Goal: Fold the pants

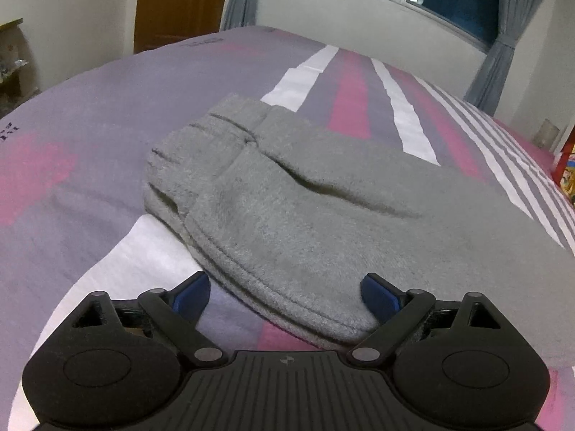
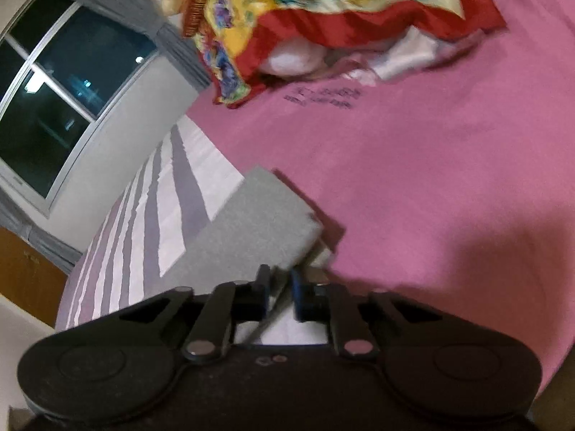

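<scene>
Blue-padded fingers of the left gripper (image 1: 285, 296) are standing wide apart at the bottom of the left wrist view, gripping nothing, with a hemmed edge of the pants (image 1: 287, 215) lying between and just ahead of them. Grey pants are lying on the bed (image 1: 90, 115) — bunched, with at least one layer doubled over another, a ribbed cuff or waistband showing at the far left end. Which end it is, hard to tell.

Right gripper (image 2: 278, 292) is showing its fingers nearly closed, a narrow gap left; a grey corner of the pants (image 2: 251, 222) is running down toward them, and white cloth or sheet is showing behind the gap. Whether the fingers are actually pinching fabric — cannot tell; the view is motion-blurred.

Progress, as a judgement: partway. Fabric is already overlapping, but the stack is looking lumpy and uneven, with a deep crease across the top. Squaring the edges and a final fold or two appear to be remaining.

Containers: none in view. A red and yellow patterned cloth (image 2: 323, 10) is lying heaped at the far end of the bed, well apart from the pants.
</scene>
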A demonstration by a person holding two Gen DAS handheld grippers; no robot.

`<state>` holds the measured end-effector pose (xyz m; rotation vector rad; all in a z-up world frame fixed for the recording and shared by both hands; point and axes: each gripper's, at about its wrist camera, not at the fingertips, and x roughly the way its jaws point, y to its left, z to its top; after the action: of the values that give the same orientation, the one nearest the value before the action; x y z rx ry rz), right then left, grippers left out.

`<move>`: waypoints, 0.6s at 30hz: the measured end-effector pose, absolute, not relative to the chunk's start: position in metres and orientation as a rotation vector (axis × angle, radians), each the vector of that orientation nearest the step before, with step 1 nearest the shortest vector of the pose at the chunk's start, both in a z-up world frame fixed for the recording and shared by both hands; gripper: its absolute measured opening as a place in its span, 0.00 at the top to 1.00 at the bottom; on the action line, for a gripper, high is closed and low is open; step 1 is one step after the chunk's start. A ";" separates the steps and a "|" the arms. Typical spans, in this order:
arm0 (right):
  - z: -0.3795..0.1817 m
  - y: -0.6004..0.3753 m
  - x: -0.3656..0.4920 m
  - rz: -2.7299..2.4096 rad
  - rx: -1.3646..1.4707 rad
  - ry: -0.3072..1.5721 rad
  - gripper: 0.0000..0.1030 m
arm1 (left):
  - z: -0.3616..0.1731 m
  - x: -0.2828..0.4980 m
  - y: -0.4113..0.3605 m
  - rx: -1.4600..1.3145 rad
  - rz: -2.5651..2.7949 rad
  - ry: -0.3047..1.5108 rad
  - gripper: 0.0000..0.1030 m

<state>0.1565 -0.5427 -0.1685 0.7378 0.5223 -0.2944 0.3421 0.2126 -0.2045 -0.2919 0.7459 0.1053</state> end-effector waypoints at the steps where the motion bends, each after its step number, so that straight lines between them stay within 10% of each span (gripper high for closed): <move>1: -0.165 -0.541 0.160 -0.284 0.714 0.518 0.93 | -0.206 0.342 0.212 -0.291 0.105 0.744 0.11; 6: -0.165 -0.537 0.187 -0.320 0.659 0.659 0.94 | -0.212 0.343 0.211 -0.291 0.103 0.728 0.07; 12: -0.117 -0.524 0.150 -0.051 0.677 0.248 0.96 | -0.214 0.338 0.212 -0.293 0.096 0.714 0.06; 18: -0.190 -0.560 0.156 -0.220 0.887 0.486 0.96 | -0.218 0.333 0.211 -0.300 0.095 0.700 0.04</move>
<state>0.1563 -0.5599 -0.1905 0.8866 0.4858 -0.2201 0.3325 0.2112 -0.2179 -0.3001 0.7001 0.0946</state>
